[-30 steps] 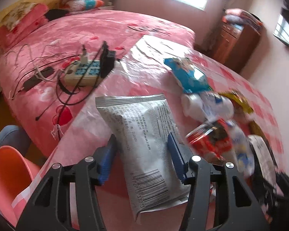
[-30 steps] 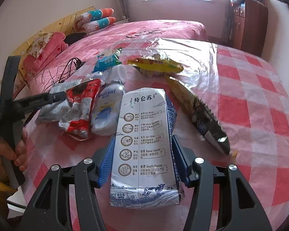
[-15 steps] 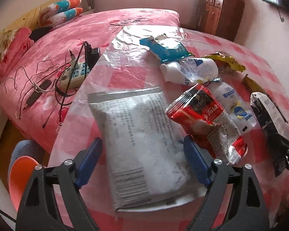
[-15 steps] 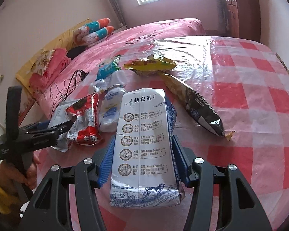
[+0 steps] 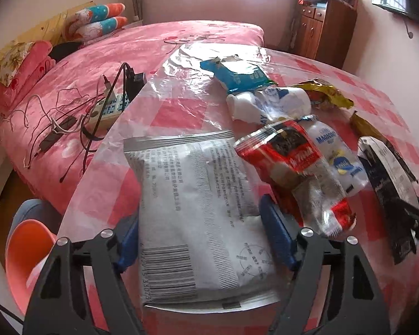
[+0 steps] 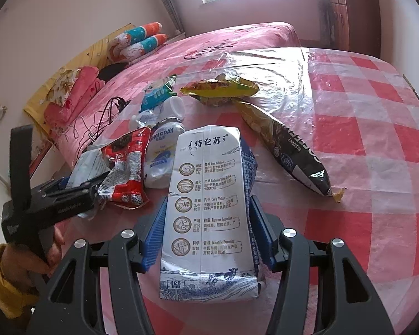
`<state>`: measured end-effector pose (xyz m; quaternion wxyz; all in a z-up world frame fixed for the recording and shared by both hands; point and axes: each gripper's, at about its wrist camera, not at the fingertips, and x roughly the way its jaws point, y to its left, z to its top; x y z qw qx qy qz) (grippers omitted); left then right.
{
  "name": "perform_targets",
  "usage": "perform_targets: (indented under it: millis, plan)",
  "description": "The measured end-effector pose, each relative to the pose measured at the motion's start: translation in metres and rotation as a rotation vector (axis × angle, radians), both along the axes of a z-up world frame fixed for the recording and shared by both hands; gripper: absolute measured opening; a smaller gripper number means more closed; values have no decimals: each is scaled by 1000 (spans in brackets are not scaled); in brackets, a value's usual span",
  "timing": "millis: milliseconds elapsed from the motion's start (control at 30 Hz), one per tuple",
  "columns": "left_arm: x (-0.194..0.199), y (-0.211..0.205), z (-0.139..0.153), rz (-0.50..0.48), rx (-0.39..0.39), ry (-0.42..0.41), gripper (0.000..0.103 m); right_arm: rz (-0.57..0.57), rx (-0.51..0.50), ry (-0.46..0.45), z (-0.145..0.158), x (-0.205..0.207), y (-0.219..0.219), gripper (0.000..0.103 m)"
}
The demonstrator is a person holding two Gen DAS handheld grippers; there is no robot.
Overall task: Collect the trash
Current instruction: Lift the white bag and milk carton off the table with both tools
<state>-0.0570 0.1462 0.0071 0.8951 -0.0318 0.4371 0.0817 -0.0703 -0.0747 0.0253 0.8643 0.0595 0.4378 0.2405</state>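
My left gripper (image 5: 201, 223) is open, its blue pads on either side of a silver-white printed pouch (image 5: 201, 206) that lies flat on the table; whether they touch it is unclear. A red snack wrapper (image 5: 296, 167) lies just right of it. My right gripper (image 6: 208, 217) is shut on a white milk carton (image 6: 206, 209) and holds it over the table. The left gripper (image 6: 78, 187) also shows at the left of the right wrist view, beside the red wrapper (image 6: 125, 167).
A round table with a red-checked plastic cloth (image 6: 363, 139) holds a white bottle (image 5: 268, 103), a Magicday pouch (image 5: 335, 156), a blue packet (image 5: 237, 74), a yellow wrapper (image 6: 220, 89) and a long dark sachet (image 6: 290, 150). A pink bed (image 5: 97, 64) with a power strip (image 5: 106, 109) lies behind. An orange bin (image 5: 25, 251) stands low left.
My left gripper opened wide around the silver pouch, which now lies flat on the table, then closed in somewhat. The right gripper keeps the milk carton and has turned slightly.
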Motion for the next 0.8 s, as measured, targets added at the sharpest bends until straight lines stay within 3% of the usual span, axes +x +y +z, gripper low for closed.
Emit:
perform_targets:
  millis: [200,333,433,500,800]
  plan:
    - [-21,3,3,8,-51,-21,66,23,-8,-3,-1,0,6,66]
    - [-34,13,10,16,-126,-41,52,24,-15,-4,0,-1,8,67]
    - [-40,16,11,7,-141,-38,51,36,-23,-5,0,-2,11,71]
    - [-44,15,9,-12,-143,-37,51,48,-30,-8,0,-2,14,80]
    - [-66,12,7,-121,-183,-18,54,65,-46,-10,-1,-3,19,87]
